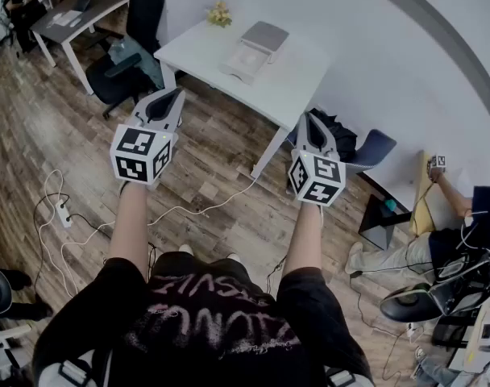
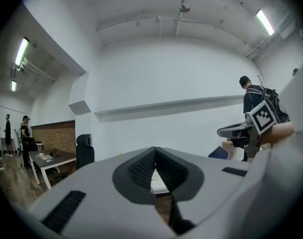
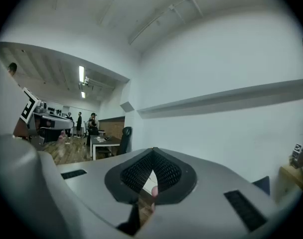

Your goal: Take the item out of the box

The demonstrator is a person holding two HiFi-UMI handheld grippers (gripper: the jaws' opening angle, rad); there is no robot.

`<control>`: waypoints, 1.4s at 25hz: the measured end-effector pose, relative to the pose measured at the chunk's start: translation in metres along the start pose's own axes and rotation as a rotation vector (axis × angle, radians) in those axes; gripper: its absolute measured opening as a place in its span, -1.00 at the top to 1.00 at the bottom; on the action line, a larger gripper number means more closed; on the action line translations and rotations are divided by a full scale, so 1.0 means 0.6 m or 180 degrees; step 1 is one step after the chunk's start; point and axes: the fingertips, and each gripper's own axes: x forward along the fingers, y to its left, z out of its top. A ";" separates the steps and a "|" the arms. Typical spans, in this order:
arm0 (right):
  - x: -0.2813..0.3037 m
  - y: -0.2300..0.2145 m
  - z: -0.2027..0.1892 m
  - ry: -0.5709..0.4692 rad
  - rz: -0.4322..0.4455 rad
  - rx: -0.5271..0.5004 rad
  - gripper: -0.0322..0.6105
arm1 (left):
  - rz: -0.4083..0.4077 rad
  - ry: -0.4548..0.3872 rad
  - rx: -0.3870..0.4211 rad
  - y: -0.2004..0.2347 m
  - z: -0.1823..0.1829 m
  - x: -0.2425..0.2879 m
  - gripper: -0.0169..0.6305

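Observation:
A white box (image 1: 255,48) with its grey lid raised lies on the white table (image 1: 297,87) ahead of me; I cannot see what is inside it. Both grippers are held up in the air over the wooden floor, short of the table and pointing toward it. My left gripper (image 1: 174,93) is shut and empty, its jaws meeting at the tip (image 2: 155,149). My right gripper (image 1: 302,118) is also shut with nothing in it (image 3: 153,150). Each one shows at the edge of the other's view, the right gripper (image 2: 241,131) and the left gripper (image 3: 47,121).
Yellow flowers (image 1: 219,13) sit at the table's far corner. A black office chair (image 1: 116,71) stands left of the table, a black bag (image 1: 335,133) and a blue chair (image 1: 375,147) to its right. Cables and a power strip (image 1: 64,213) lie on the floor. A seated person (image 1: 438,240) is at right.

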 end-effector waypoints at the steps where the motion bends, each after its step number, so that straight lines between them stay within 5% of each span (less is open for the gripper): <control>1: 0.002 0.001 0.001 0.0003 -0.0004 -0.0003 0.89 | -0.0004 0.0003 -0.0009 0.002 -0.001 0.001 0.94; 35: 0.023 0.110 -0.013 0.0026 -0.0273 -0.0058 0.87 | -0.0215 -0.0025 -0.0086 0.116 -0.041 -0.023 0.94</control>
